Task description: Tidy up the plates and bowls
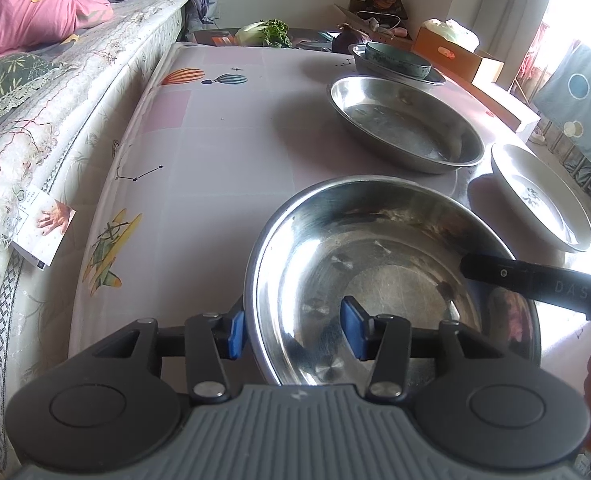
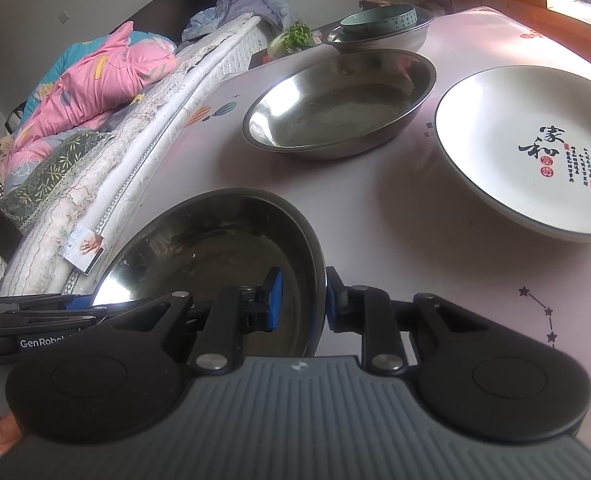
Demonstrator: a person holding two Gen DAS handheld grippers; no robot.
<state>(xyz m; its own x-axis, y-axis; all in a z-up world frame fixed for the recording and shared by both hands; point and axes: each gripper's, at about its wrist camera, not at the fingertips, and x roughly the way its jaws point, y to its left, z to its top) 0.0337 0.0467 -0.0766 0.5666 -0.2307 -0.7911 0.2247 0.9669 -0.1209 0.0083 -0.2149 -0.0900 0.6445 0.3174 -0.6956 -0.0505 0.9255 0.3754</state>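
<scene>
- The steel bowl (image 1: pixel 391 280) sits at the near edge of the worktop (image 1: pixel 223 152), closest to both cameras.
- The left gripper (image 1: pixel 295 330) straddles the bowl's left rim, one blue pad outside and one inside; its fingers (image 1: pixel 353 328) stand wide apart, not pressing the rim.
- The right gripper (image 2: pixel 301 300) straddles the right rim of the bowl (image 2: pixel 215 248), its fingers (image 2: pixel 275 298) narrow, close on either side of the wall; whether they pinch it, I cannot tell.
- Beyond the bowl lies a shallow steel plate (image 1: pixel 405 124), apart from it.
- To the right rests a white plate (image 2: pixel 531 152) with black calligraphy.
- At the far end, a teal bowl (image 2: pixel 377 20) sits nested in a steel basin (image 2: pixel 391 38).
- A bed (image 1: pixel 55 120) with a pink quilt (image 1: pixel 35 12) runs along the worktop's left side.
</scene>
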